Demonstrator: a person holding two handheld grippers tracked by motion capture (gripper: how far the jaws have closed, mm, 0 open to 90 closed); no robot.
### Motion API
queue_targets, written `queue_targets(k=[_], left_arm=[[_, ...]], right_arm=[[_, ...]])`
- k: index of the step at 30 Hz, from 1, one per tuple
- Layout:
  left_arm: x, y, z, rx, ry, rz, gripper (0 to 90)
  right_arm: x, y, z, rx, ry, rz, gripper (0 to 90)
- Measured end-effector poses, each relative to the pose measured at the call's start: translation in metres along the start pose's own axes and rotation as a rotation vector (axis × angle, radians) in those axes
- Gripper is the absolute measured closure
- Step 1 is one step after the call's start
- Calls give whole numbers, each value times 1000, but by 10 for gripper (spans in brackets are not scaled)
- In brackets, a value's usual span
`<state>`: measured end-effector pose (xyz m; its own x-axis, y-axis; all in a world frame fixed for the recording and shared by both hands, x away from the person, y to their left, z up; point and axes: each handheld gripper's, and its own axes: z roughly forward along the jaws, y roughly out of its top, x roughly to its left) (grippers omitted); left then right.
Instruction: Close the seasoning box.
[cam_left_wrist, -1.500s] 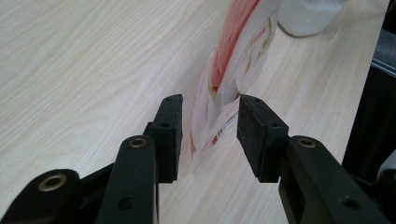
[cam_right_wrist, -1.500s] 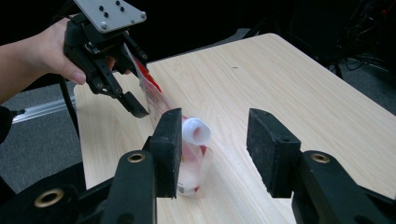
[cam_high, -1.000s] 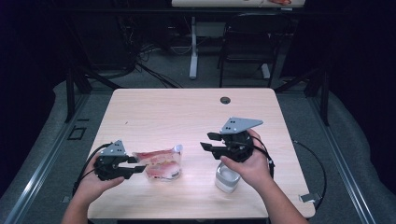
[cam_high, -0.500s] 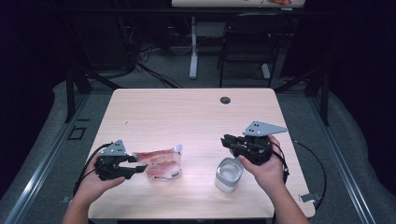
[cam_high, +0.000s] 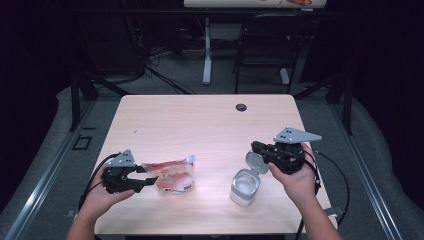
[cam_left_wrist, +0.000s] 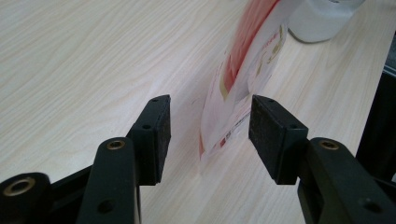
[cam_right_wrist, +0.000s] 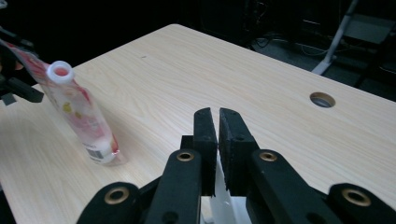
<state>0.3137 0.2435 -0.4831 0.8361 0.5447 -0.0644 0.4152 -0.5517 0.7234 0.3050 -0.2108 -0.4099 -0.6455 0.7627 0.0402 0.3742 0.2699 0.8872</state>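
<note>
A red and white spouted pouch lies on the wooden table at front left. My left gripper is open. Its jaws have just been opening, and the pouch's flat end stands between the pads without being pressed. A clear plastic container stands at front right with its hinged lid flipped up. My right gripper has just been closing and is pinched on that lid, a white sliver of which shows between the jaws. The pouch appears farther off.
A round cable hole sits near the table's far edge. Beyond the table stand a dark chair and a white table leg among floor cables. The container's base shows past the pouch in the left gripper view.
My right gripper moved right from above the container, closing as it went, and the lid now stands flipped open. The left gripper's jaws widened around the pouch's end.
</note>
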Motion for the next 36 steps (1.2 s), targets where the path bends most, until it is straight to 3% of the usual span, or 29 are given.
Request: queue_targets(k=[15, 24, 36], left_arm=[[-2, 1, 2, 1, -5, 14, 490], [-1, 0, 1, 1, -1, 15, 491], [-1, 0, 1, 2, -1, 16, 491]], right_arm=[[-25, -10, -8, 39, -75, 42, 900], [-31, -22, -2, 59, -67, 77, 900], [-32, -31, 2, 79, -58, 86, 900]])
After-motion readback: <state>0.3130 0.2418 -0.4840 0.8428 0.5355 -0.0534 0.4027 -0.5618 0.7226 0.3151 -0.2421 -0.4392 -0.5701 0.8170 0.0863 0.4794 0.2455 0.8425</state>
